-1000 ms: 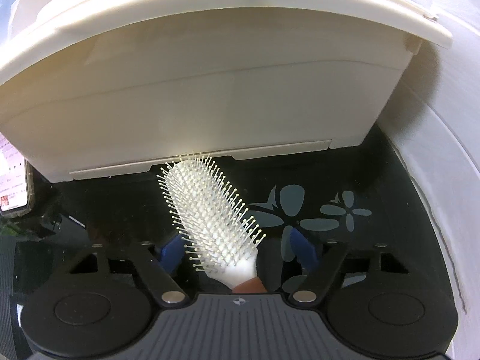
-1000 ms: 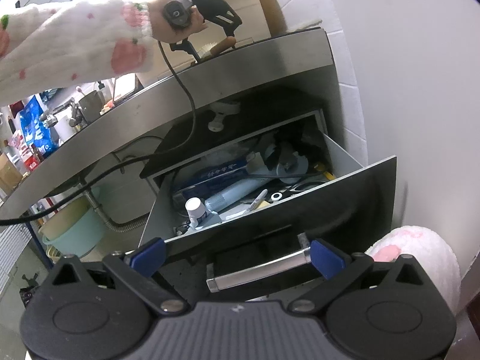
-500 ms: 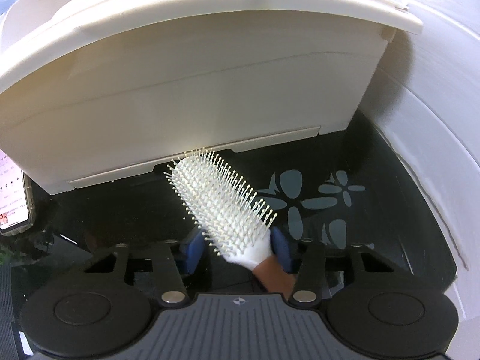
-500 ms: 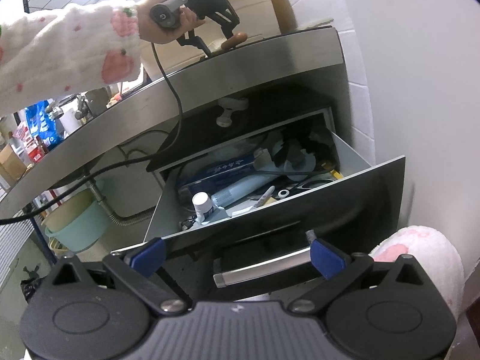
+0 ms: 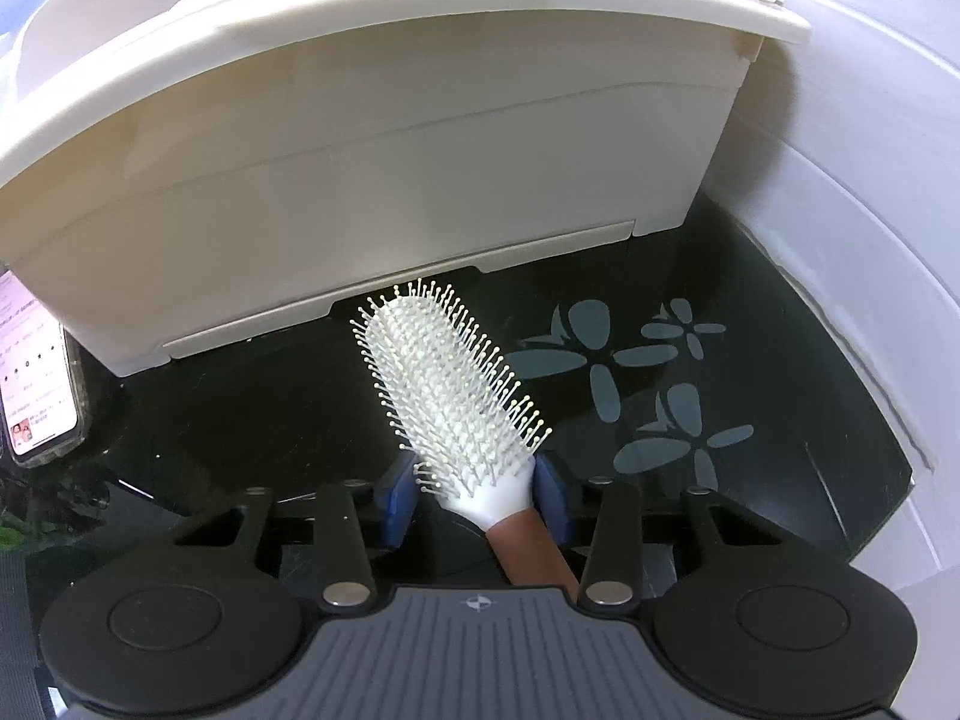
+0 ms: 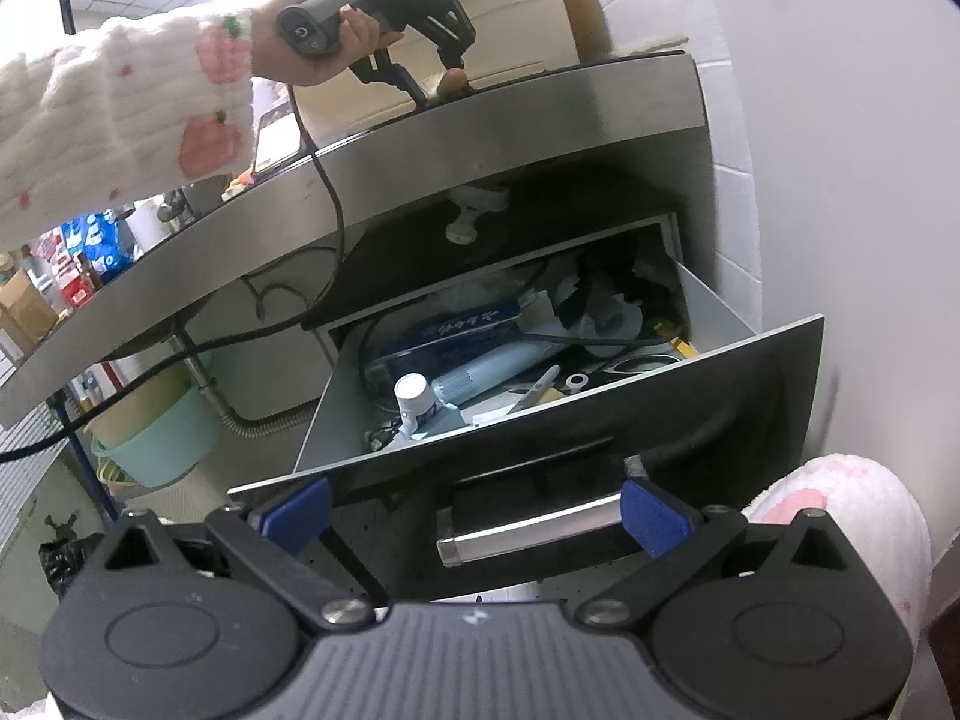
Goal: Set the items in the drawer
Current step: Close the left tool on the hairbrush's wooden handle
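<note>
A white hairbrush (image 5: 447, 396) with a brown handle lies over the black glass counter (image 5: 780, 420), bristles up, in front of a cream plastic box (image 5: 372, 138). My left gripper (image 5: 477, 498) is shut on the hairbrush at its neck. In the right wrist view the left gripper (image 6: 435, 75) is up on the countertop, held by a hand. The drawer (image 6: 600, 414) below is pulled open and full of clutter. My right gripper (image 6: 474, 507) is open and empty, in front of the drawer's metal handle (image 6: 528, 531).
A phone (image 5: 36, 384) lies at the counter's left. A white wall (image 5: 870, 240) bounds the counter on the right. In the drawer lie a blue box (image 6: 456, 330), a pale tube (image 6: 498, 369) and a white-capped bottle (image 6: 411, 390). A green basin (image 6: 156, 426) stands under the counter.
My left gripper has closed on the hairbrush neck, and the brush has shifted slightly right. My right gripper has stayed open before the drawer, shifting slightly.
</note>
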